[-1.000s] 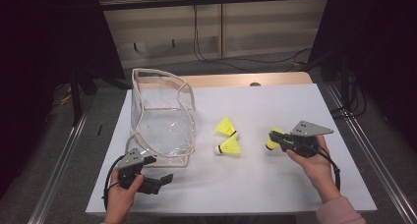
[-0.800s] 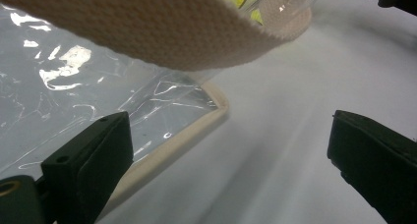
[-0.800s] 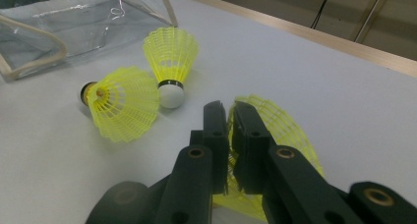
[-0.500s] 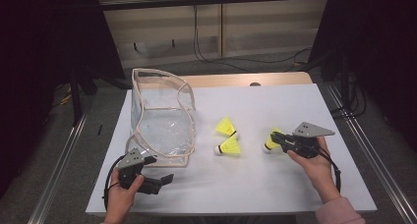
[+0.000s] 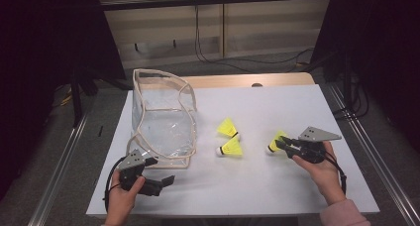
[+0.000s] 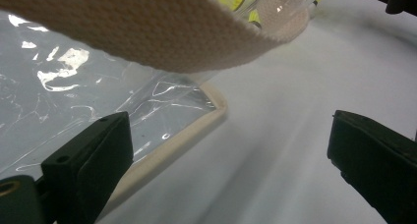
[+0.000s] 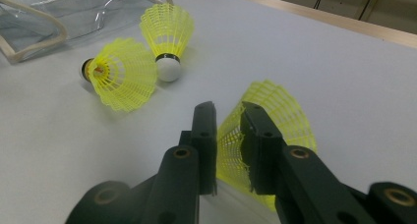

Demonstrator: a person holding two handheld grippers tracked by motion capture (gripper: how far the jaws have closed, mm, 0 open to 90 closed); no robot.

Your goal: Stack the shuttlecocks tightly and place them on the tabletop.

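Shuttlecock [image 7: 275, 121], yellow mesh skirt pinched between easing right gripper [image 7: 228, 111] jaws, left gripper [image 6: 226, 150] jaws apart.

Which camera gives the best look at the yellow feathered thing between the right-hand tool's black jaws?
The right gripper view: the yellow plastic shuttlecock sits close up, its mesh skirt between the right tool's black jaws, which have just been opening. The high view shows that shuttlecock small at the tool's tip. The left gripper view gives no clear sight of it.
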